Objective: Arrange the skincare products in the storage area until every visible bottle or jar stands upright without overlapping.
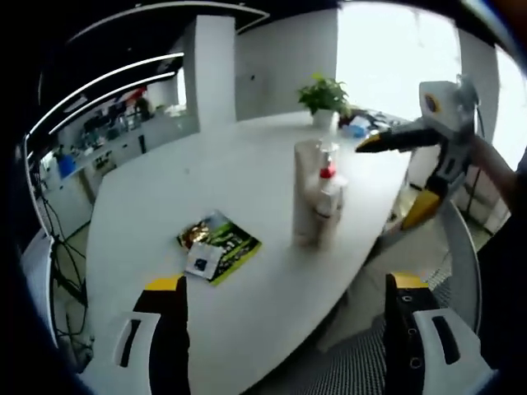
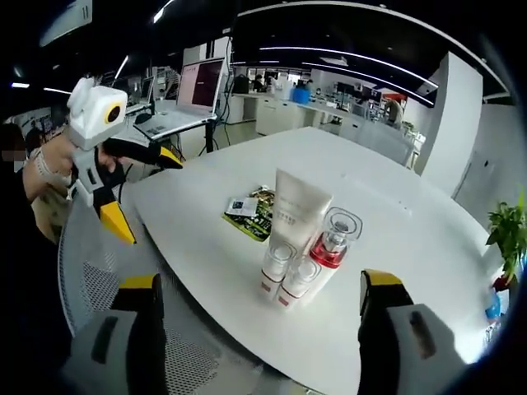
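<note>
Already the skincare products (image 2: pixel 300 247) stood upright in a tight cluster on the white table (image 2: pixel 395 239), ahead of my right gripper (image 2: pixel 259 329). Both it and my left gripper (image 1: pixel 284 329) were wide open, holding nothing. Next, I judged, came spacing them apart.

A green packet (image 1: pixel 218 245) lies on the white table (image 1: pixel 247 164) near a potted plant (image 1: pixel 324 99).
</note>
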A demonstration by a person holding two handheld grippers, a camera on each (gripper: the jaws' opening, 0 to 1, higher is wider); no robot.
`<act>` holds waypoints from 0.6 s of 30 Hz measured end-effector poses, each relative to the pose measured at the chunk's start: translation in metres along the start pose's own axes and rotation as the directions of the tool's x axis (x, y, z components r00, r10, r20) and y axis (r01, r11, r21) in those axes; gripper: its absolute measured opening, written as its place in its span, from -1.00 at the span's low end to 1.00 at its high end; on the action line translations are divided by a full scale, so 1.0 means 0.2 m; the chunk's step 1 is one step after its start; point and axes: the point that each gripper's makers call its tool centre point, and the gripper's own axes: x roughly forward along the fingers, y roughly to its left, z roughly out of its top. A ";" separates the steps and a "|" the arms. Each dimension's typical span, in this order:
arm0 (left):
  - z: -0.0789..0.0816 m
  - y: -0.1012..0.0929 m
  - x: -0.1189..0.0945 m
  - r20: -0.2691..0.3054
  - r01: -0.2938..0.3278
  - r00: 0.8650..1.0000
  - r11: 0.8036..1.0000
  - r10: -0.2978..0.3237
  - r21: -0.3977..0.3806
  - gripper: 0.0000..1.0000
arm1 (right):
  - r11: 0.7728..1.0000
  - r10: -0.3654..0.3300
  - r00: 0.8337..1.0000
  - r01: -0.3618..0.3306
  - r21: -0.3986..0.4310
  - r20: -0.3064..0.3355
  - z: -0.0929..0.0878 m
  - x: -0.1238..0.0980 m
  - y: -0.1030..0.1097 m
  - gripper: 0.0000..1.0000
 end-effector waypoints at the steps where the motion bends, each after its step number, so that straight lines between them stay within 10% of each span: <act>1: 0.00 0.01 0.00 0.001 0.000 1.000 1.000 0.000 0.000 0.94 | 1.000 0.004 1.000 -0.004 0.001 -0.003 0.01 0.00 0.01 0.99; 11: -0.02 0.11 0.01 -0.001 0.026 1.000 1.000 -0.026 0.015 0.92 | 0.999 -0.042 0.999 0.042 -0.002 -0.008 0.07 0.03 0.00 0.99; 18: 0.10 0.19 0.06 0.094 0.095 0.990 0.989 -0.106 0.114 0.16 | 0.996 -0.091 0.996 0.092 0.015 -0.016 0.13 0.04 -0.02 0.99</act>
